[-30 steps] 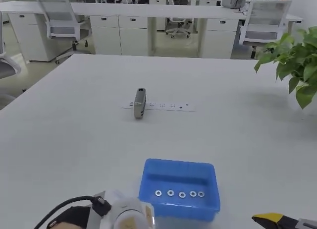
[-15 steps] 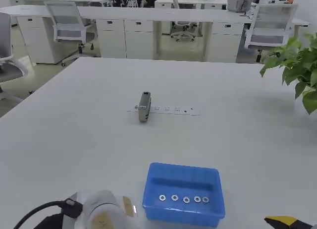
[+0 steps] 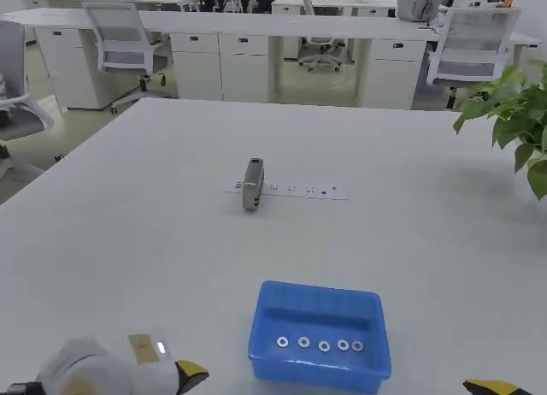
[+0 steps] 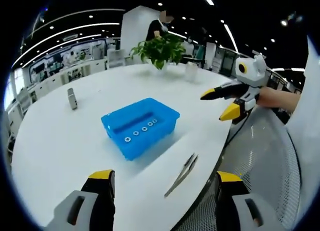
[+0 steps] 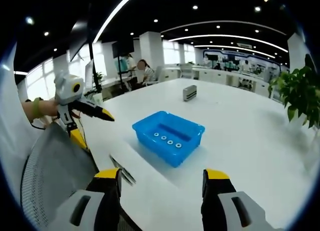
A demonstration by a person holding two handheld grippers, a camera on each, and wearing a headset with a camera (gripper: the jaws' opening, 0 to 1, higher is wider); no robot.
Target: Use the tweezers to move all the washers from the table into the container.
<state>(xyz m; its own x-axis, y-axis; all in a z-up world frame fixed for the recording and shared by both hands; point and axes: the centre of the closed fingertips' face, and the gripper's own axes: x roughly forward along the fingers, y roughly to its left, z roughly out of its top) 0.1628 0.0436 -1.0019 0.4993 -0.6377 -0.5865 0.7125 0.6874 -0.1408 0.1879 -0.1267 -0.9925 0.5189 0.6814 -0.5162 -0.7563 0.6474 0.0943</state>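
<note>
A blue container (image 3: 316, 371) stands near the table's front edge with several washers (image 3: 323, 344) in a row inside it. In the left gripper view the container (image 4: 150, 141) lies ahead, and metal tweezers (image 4: 182, 173) lie on the table between my left gripper's (image 4: 162, 178) open, empty jaws. My right gripper (image 5: 161, 175) is open too, with nothing in it; the tweezers (image 5: 122, 170) lie near its left jaw and the container (image 5: 182, 152) beyond. The head view catches the left gripper (image 3: 190, 375) at bottom left and a yellow tip of the right gripper (image 3: 491, 386) at bottom right.
A small grey device (image 3: 253, 184) sits on a white strip (image 3: 299, 191) at mid-table. A potted plant (image 3: 517, 126) leans in at the right. Office chairs and white desks stand beyond the far edge. A mesh chair back (image 4: 260, 156) is close to the front edge.
The head camera has tilted slightly. My left gripper has drawn left and lower in the head view, its yellow tip now showing. The container and washers have stayed put.
</note>
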